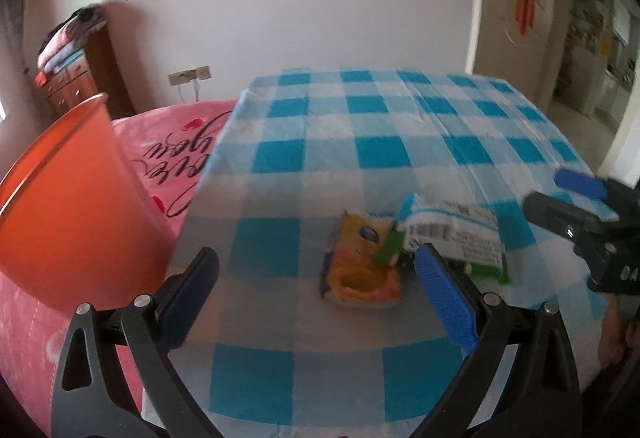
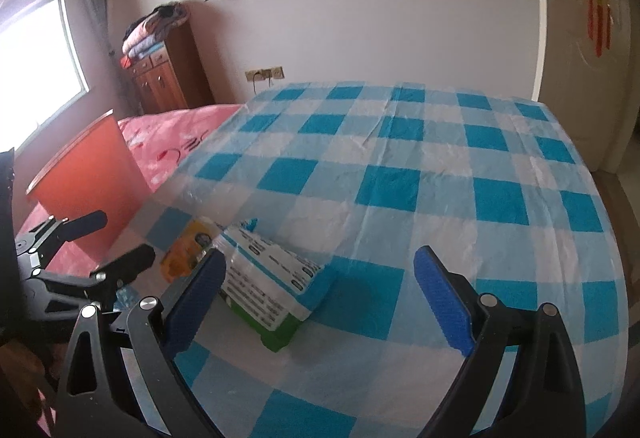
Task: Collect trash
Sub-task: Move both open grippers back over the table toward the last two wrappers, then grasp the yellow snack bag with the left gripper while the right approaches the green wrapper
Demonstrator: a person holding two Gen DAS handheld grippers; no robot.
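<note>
The left hand-held gripper (image 1: 316, 278) hangs low over the near edge of the table (image 1: 400, 126), its two fingers spread wide with nothing between them. Straight ahead of it, framed in the gap, lies the yellow-and-orange wrapper (image 1: 358, 264), flat on the checked blue-and-white cloth near the table's left edge. The wrapper's long axis runs away from the gripper, toward the far edge, so the fingers already straddle its short width. It looks crumpled and thin, with a round blue mark near its far end.

Touching its right side, and partly overlapping it, sits the white tissue pack (image 1: 452, 234), with a barcode on its printed film, blue trim at one corner and green along its lower edge. From the right wrist view the tissue pack (image 2: 268, 278) is a soft rectangular block lying aslant.

The right hand-held gripper (image 2: 320, 278) is also spread and empty; its left finger stands just beside the pack, which lies off to its left rather than between the fingers. I judge the left hand nearer the wrapper and the right hand nearer the pack.

Past the table's left edge an orange bin (image 1: 60, 206) stands on the pink bedding (image 1: 176, 150), a likely place for the trash.
</note>
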